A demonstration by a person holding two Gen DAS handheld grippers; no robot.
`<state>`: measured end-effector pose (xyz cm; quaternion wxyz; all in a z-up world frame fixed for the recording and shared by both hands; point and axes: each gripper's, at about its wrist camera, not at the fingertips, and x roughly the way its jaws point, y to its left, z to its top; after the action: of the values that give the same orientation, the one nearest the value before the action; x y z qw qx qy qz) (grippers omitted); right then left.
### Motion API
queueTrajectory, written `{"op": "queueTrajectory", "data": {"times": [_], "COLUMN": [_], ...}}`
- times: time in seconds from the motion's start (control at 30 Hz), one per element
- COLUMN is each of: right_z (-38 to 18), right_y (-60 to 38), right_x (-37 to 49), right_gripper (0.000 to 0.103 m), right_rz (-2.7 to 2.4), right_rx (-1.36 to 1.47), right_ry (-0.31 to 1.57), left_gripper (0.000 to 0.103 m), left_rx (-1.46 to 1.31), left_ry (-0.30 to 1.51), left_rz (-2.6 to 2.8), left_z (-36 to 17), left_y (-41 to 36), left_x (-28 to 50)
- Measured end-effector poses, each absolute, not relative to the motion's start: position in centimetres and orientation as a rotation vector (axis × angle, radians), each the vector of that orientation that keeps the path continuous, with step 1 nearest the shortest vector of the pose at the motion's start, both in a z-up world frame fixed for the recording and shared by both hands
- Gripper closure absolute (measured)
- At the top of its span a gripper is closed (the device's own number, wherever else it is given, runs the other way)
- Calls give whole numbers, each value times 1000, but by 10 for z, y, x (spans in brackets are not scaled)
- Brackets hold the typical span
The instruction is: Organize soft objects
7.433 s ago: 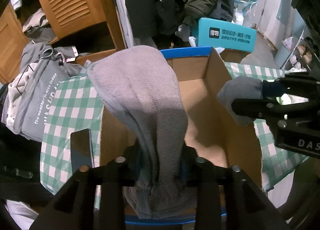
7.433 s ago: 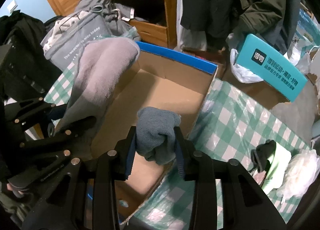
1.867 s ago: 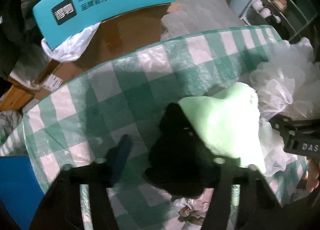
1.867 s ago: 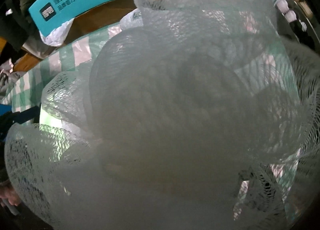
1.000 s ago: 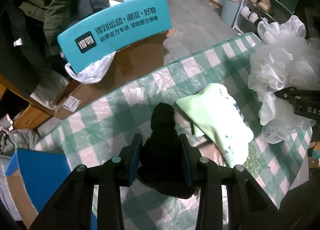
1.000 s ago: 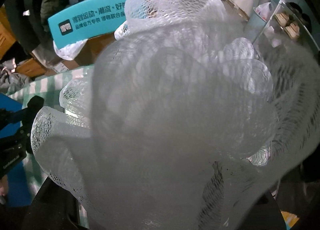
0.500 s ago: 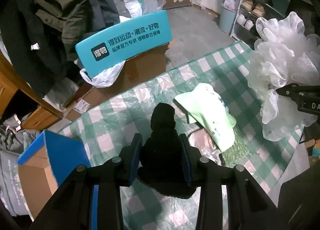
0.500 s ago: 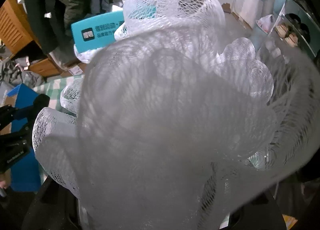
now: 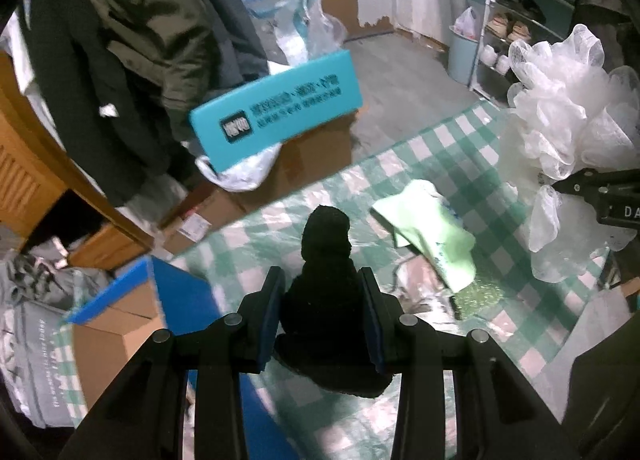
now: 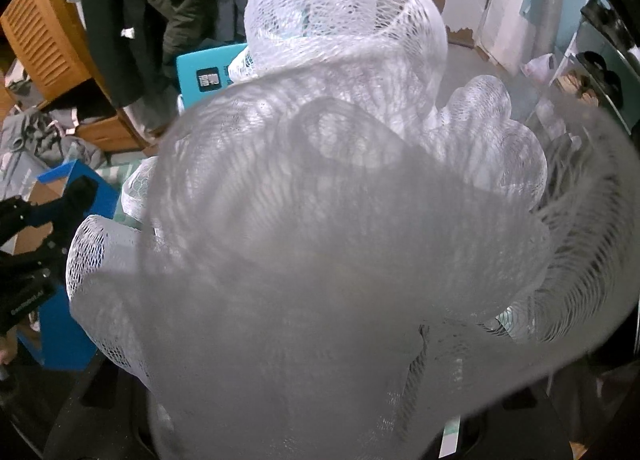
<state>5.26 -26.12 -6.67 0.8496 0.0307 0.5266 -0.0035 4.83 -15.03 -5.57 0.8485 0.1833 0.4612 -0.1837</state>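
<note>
My left gripper [image 9: 322, 300] is shut on a black sock [image 9: 326, 256] and holds it above the green checked tablecloth [image 9: 460, 148]. My right gripper is shut on a big white mesh bath sponge [image 10: 340, 200] that fills the right wrist view and hides its fingers; the sponge also shows at the right of the left wrist view [image 9: 568, 132], lifted off the table. The cardboard box with blue rim [image 9: 120, 312] is at the lower left, and also shows in the right wrist view [image 10: 60, 176]. A pale green cloth [image 9: 432, 232] lies on the tablecloth.
A teal box [image 9: 276, 116] sits on a brown carton beyond the table. Dark coats [image 9: 152, 28] hang behind. A shoe rack [image 9: 524, 20] stands at the far right. Grey clothes [image 9: 28, 340] are piled at the left by a wooden cabinet.
Both grippers have risen and swung left toward the box: the black sock was picked up off the cloth and the box corner has come into view. The sponge stays lifted.
</note>
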Motion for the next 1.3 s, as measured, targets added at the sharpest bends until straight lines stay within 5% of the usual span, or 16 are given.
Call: {"op": "queueTrajectory", "data": {"times": [1.3], "right_z": [-39], "right_y": [-90], "right_x": [71], "right_gripper": [48], "right_rz": [393], "right_rx": [-73], "right_ry": [1051], "left_gripper": [66], "left_rx": [230], "left_ry": [965], "left_rz": [-190], "left_z": [-27], "left_y": [10], "left_x": [33]}}
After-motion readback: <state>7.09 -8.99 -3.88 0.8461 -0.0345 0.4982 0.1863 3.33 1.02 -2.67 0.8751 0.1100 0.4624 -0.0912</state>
